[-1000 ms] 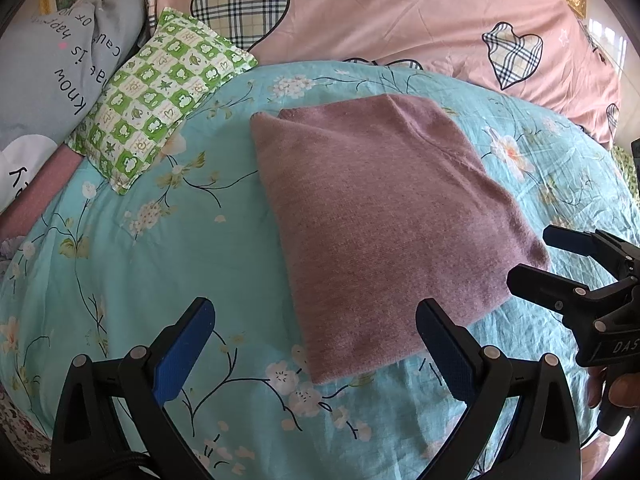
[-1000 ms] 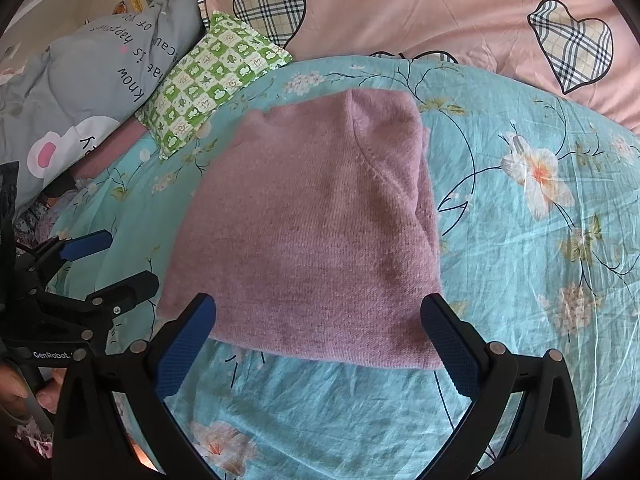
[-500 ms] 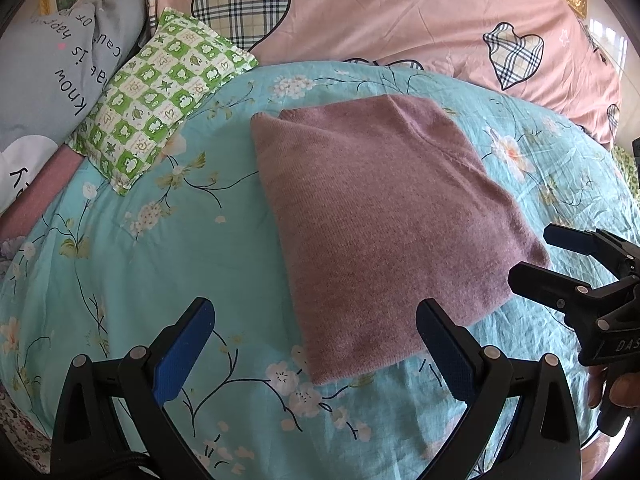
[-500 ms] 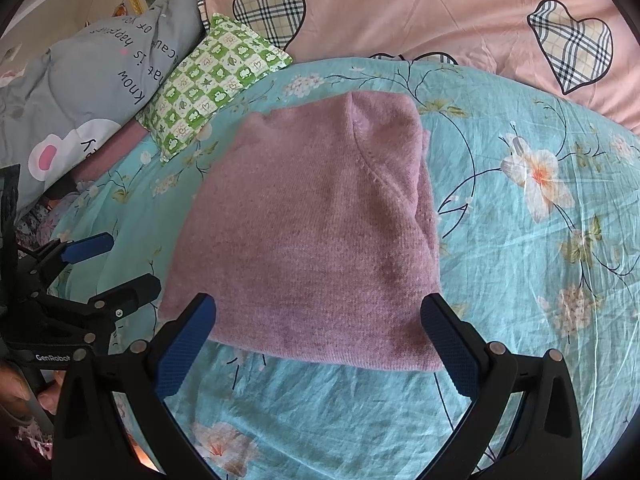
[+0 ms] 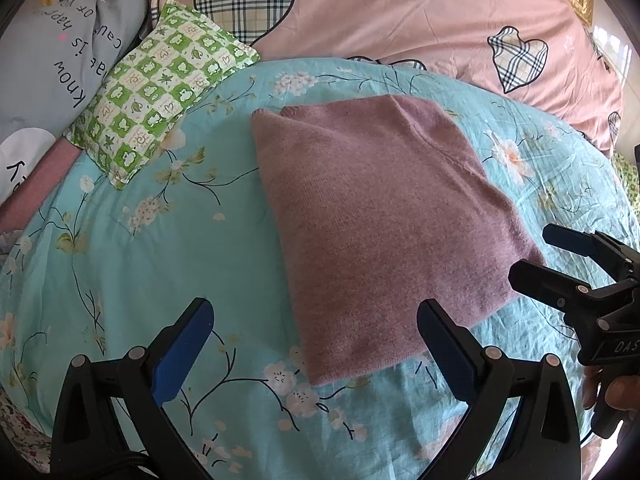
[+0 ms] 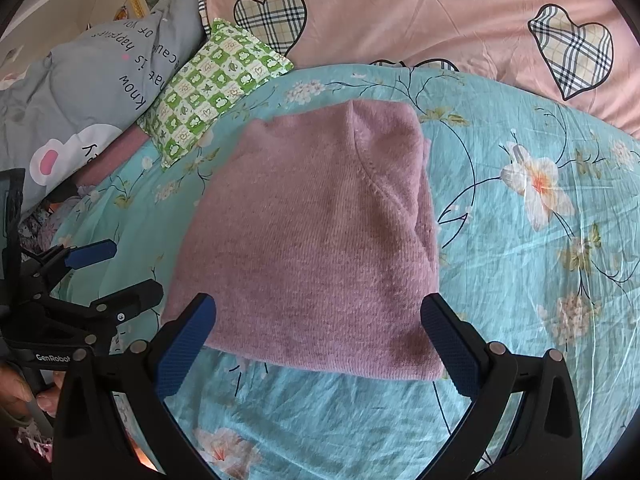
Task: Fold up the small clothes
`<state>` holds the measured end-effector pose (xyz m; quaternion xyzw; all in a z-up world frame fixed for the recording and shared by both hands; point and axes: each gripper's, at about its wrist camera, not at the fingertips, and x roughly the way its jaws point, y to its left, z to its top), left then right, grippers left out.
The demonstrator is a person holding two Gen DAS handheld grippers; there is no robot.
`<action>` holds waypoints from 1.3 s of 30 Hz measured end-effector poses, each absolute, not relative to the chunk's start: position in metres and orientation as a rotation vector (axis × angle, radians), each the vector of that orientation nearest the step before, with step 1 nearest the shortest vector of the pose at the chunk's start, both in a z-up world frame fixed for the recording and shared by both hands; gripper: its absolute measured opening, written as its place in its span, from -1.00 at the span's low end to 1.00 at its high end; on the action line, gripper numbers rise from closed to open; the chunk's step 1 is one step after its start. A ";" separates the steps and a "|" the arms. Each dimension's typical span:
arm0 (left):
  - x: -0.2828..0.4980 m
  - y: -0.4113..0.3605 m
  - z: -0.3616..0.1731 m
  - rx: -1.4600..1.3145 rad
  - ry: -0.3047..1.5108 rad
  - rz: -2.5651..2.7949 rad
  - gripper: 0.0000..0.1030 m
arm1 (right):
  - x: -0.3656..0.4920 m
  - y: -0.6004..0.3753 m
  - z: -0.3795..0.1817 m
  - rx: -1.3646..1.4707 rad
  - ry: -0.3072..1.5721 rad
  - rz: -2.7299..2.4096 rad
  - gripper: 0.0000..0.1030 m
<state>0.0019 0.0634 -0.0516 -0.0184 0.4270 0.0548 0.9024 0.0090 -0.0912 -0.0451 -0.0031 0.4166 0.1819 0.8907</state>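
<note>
Nearest the sweater [image 5: 380, 216], the left gripper [image 5: 316, 356] hangs over its near-left corner with both fingers spread wide and nothing between them. The right gripper [image 6: 320, 344] hangs over the sweater's near hem, equally wide and empty. Neither touches the knit, which suggests the fold is finished, or that the person is lining up for one more. The mauve sweater lies as a compact folded rectangle in the middle of the turquoise flowered bedsheet [image 5: 140, 248], layered edges stacked on its right side, probably kept central so both tools can reach it. Beyond the sweater to the left sits a green checked pillow [image 5: 160, 92], with a grey printed pillow [image 5: 60, 64] farther left. Behind it lies a pink quilt [image 5: 380, 12] with plaid hearts. No basket or bin is visible.
</note>
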 end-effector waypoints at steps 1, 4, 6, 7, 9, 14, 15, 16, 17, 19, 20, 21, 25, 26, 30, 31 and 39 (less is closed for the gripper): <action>0.002 0.063 -0.052 -0.037 0.885 0.113 0.98 | 0.009 -0.091 -0.045 -0.006 0.866 0.377 0.98; 0.003 0.064 -0.052 -0.034 0.887 0.109 0.98 | 0.010 -0.091 -0.045 -0.003 0.867 0.377 0.98; 0.003 0.064 -0.053 -0.037 0.888 0.105 0.98 | 0.011 -0.093 -0.045 -0.004 0.866 0.379 0.98; 0.003 0.064 -0.052 -0.038 0.889 0.104 0.98 | 0.011 -0.093 -0.044 -0.002 0.865 0.380 0.98; 0.004 0.065 -0.053 -0.042 0.892 0.102 0.98 | 0.011 -0.093 -0.043 -0.001 0.861 0.383 0.98; 0.007 0.067 -0.052 -0.046 0.896 0.104 0.98 | 0.013 -0.093 -0.042 0.003 0.863 0.382 0.98; 0.007 0.067 -0.052 -0.047 0.894 0.106 0.98 | 0.014 -0.093 -0.042 0.004 0.863 0.382 0.98; 0.008 0.068 -0.052 -0.050 0.895 0.106 0.98 | 0.014 -0.093 -0.042 0.004 0.862 0.382 0.98; 0.008 0.068 -0.051 -0.052 0.894 0.106 0.98 | 0.014 -0.093 -0.042 0.005 0.862 0.382 0.98; 0.008 0.068 -0.050 -0.052 0.891 0.107 0.98 | 0.015 -0.093 -0.042 0.003 0.865 0.383 0.98; 0.009 0.069 -0.050 -0.051 0.891 0.107 0.98 | 0.015 -0.093 -0.042 0.003 0.865 0.382 0.98; 0.009 0.069 -0.050 -0.049 0.890 0.106 0.98 | 0.015 -0.093 -0.042 0.004 0.866 0.382 0.98; 0.010 0.069 -0.048 -0.043 0.883 0.111 0.97 | 0.017 -0.094 -0.043 0.009 0.871 0.382 0.98; 0.010 0.069 -0.048 -0.046 0.884 0.110 0.97 | 0.018 -0.094 -0.043 0.009 0.872 0.383 0.98; 0.012 0.070 -0.048 -0.049 0.881 0.111 0.96 | 0.019 -0.093 -0.043 0.010 0.872 0.382 0.98; 0.012 0.070 -0.048 -0.052 0.883 0.112 0.96 | 0.019 -0.094 -0.043 0.010 0.873 0.383 0.98; 0.016 0.076 -0.046 -0.073 0.889 0.110 0.97 | 0.027 -0.097 -0.041 0.016 0.876 0.373 0.98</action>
